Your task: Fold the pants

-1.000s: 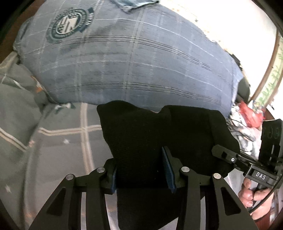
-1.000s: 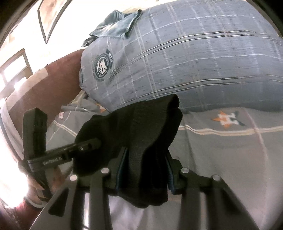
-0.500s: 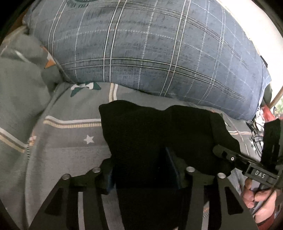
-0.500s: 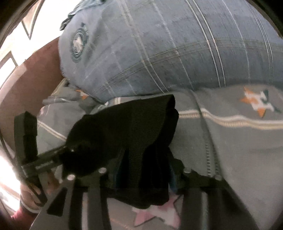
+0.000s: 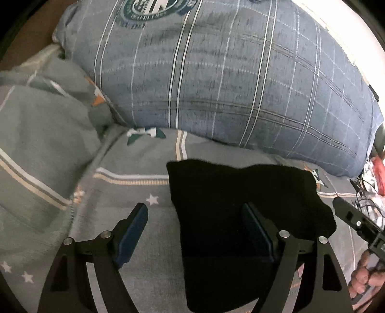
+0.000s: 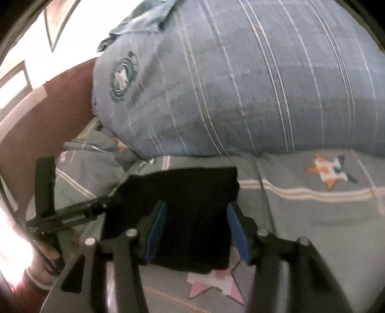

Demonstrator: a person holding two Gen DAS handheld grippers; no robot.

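A big blue plaid pillow with a round badge print fills the far side of both views, lying on a grey bedsheet printed with stars and stripes. A rumpled grey cover is bunched at the left of the left wrist view. A scrap of denim sits on top of the pillow, and a dark red headboard stands to the left in the right wrist view. Tangled cords and something red lie past the pillow's right end.

The black pants lie folded on the bedsheet just in front of the pillow, apart from it. The left gripper is opening, its jaws spread wide: the left pad stands clear over bare sheet, while the right pad is over the black cloth; whether it touches I cannot tell. The right gripper is also opening, jaws about half apart, with the pants between the blue pads; cloth fills the gap and a squeeze cannot be made out.

The folded bundle's straight edge faces the pillow. In the left wrist view it runs away to the right towards the other gripper; its true long axis is hard to tell.
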